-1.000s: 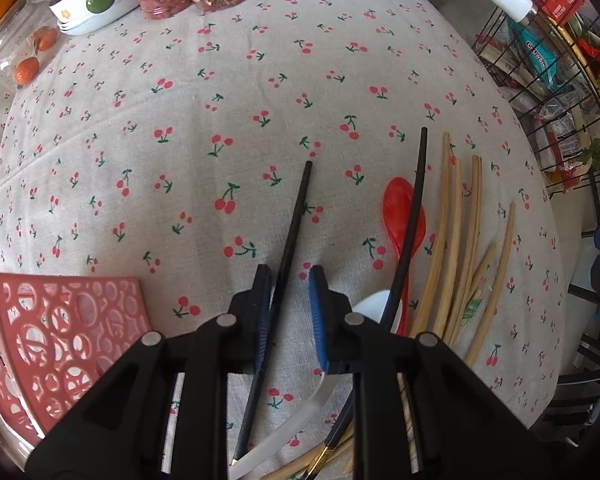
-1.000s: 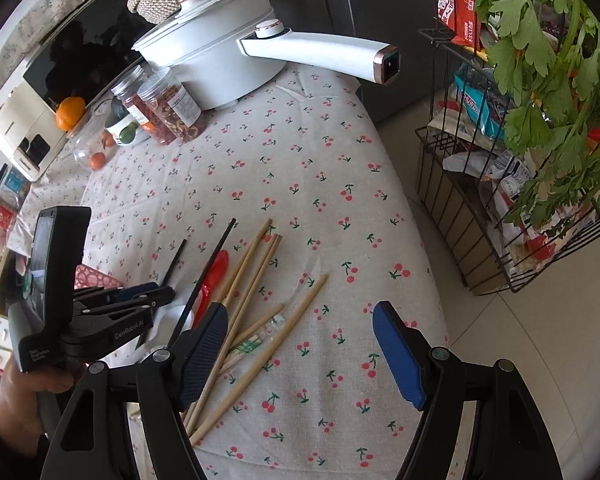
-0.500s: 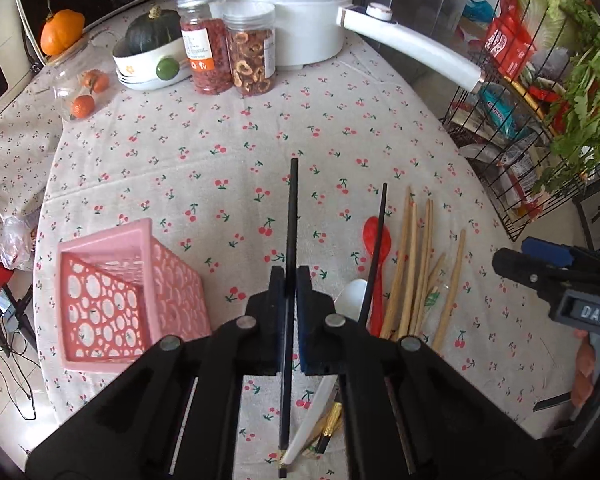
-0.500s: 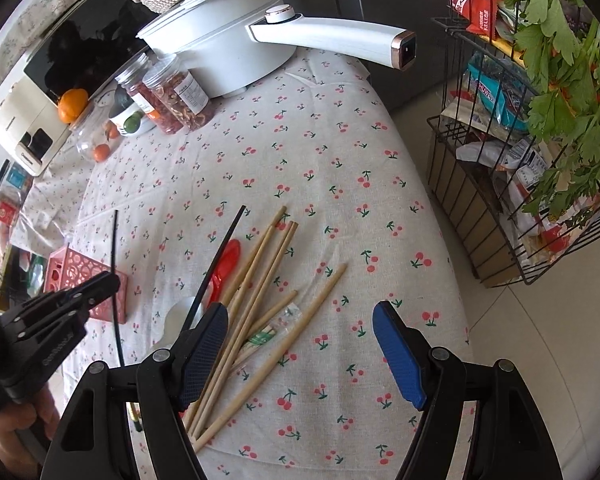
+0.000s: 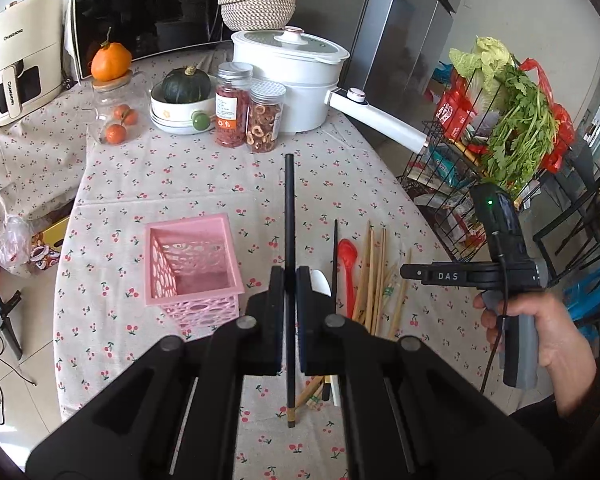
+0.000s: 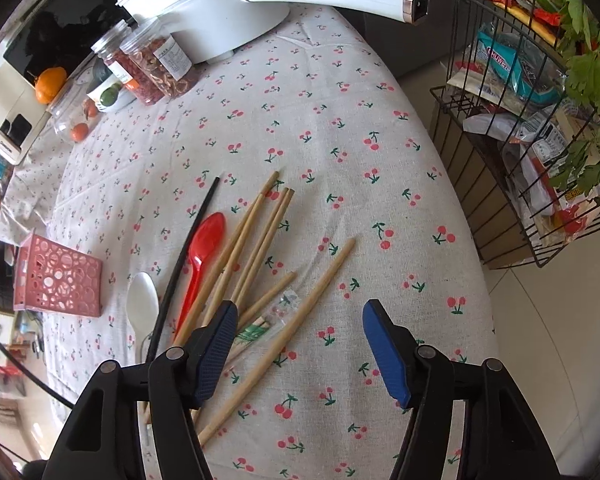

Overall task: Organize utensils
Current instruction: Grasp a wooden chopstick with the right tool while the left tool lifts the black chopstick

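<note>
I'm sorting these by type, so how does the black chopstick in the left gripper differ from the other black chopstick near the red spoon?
The held black chopstick is clamped in the left gripper, lifted off the cloth; the second black chopstick lies loose on the table between the white spoon and the red spoon. The held one is apart from the pile; the loose one lies at its edge. Both are thin, straight and black.

White spoon (image 5: 320,280) mostly hidden behind left gripper (image 5: 290,280) (handle too)
</note>
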The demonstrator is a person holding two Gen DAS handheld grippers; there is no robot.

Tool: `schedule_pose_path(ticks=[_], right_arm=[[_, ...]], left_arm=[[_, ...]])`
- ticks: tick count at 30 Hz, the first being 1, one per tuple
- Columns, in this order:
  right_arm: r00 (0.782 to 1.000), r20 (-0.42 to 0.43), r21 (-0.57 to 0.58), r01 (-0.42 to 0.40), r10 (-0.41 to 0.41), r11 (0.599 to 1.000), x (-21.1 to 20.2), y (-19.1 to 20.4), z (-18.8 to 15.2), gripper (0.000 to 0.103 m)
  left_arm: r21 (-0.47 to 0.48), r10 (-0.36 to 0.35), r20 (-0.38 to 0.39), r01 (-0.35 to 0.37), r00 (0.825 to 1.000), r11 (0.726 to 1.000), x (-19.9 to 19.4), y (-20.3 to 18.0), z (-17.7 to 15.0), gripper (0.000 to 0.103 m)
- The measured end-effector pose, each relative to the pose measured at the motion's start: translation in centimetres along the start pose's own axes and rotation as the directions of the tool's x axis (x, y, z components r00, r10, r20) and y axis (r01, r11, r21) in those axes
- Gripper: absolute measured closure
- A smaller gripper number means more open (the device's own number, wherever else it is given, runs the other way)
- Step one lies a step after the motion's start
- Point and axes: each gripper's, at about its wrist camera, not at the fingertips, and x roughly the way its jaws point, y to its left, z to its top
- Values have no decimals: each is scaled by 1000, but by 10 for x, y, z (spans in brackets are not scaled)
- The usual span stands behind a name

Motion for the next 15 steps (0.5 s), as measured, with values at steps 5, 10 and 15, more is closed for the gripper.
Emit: schedule_pose_path(ticks=[5, 10, 15], right_arm=[[999, -41, 50, 31, -29, 998, 20, -6, 1, 59], [991, -21, -3, 129, -130, 992, 24, 12, -1, 63], [988, -1, -49, 155, -155, 987, 25, 26, -8, 87]], left_arm=[[0, -27, -4, 27, 1000, 1000, -6, 6, -4, 97], [-8, -40, 0, 40, 999, 999, -15, 13, -10, 97], [-12, -42, 3, 42, 999, 999, -19, 19, -13, 97]])
